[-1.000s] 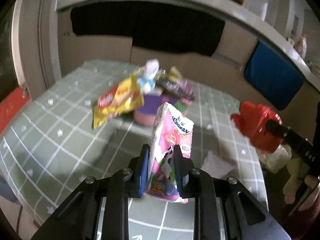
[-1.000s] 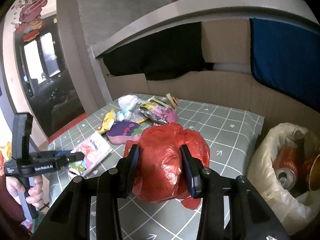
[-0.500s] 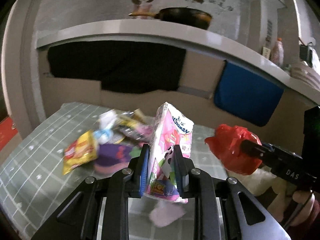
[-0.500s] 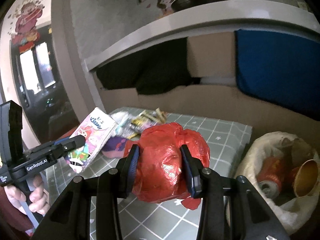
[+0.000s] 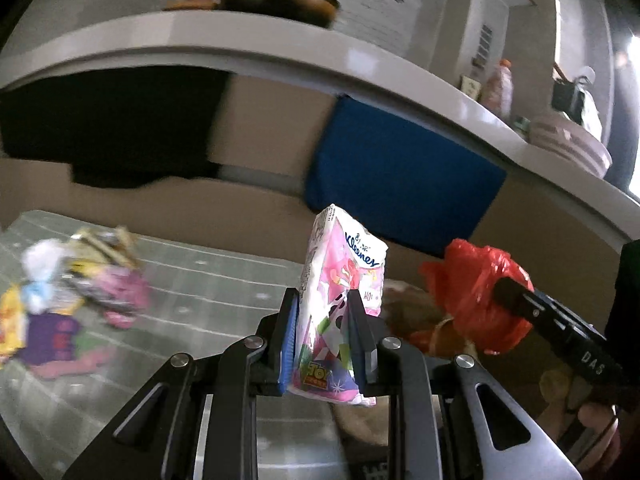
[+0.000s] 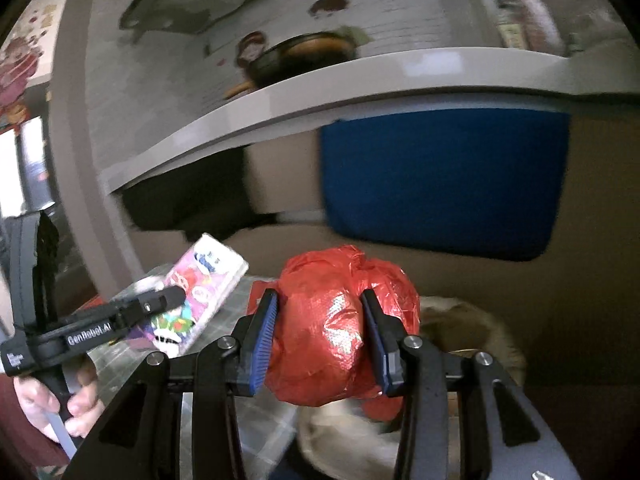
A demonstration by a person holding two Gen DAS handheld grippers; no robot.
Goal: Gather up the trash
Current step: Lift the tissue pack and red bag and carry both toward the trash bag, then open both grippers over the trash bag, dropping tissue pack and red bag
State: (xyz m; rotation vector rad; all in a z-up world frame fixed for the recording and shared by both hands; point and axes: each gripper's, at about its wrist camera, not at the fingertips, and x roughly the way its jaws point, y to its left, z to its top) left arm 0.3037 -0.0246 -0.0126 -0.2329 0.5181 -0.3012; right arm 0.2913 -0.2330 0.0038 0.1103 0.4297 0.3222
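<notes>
My left gripper [image 5: 323, 312] is shut on a pink Kleenex tissue pack [image 5: 340, 304], held upright above the table's right end. That pack [image 6: 200, 292] also shows at the left of the right wrist view, in the left gripper [image 6: 160, 304]. My right gripper [image 6: 318, 312] is shut on a crumpled red plastic bag [image 6: 340, 320], which hangs over a whitish trash bag [image 6: 472, 320] beyond the table edge. From the left wrist view the red bag [image 5: 468, 292] sits to the right, with cans dimly visible below it.
Several wrappers and a purple packet [image 5: 52, 336] lie blurred on the green checked tablecloth [image 5: 208, 288] at the left. A grey shelf [image 5: 240, 44] with a pan runs overhead. A blue cloth [image 5: 400, 184] and a dark cloth hang below it. A hand [image 6: 52, 404] holds the left gripper's handle.
Both grippers have swung to the right and risen a little, carrying the tissue pack and the red bag. The wrapper pile slid to the left edge, and the trash bag now lies beneath the red bag.
</notes>
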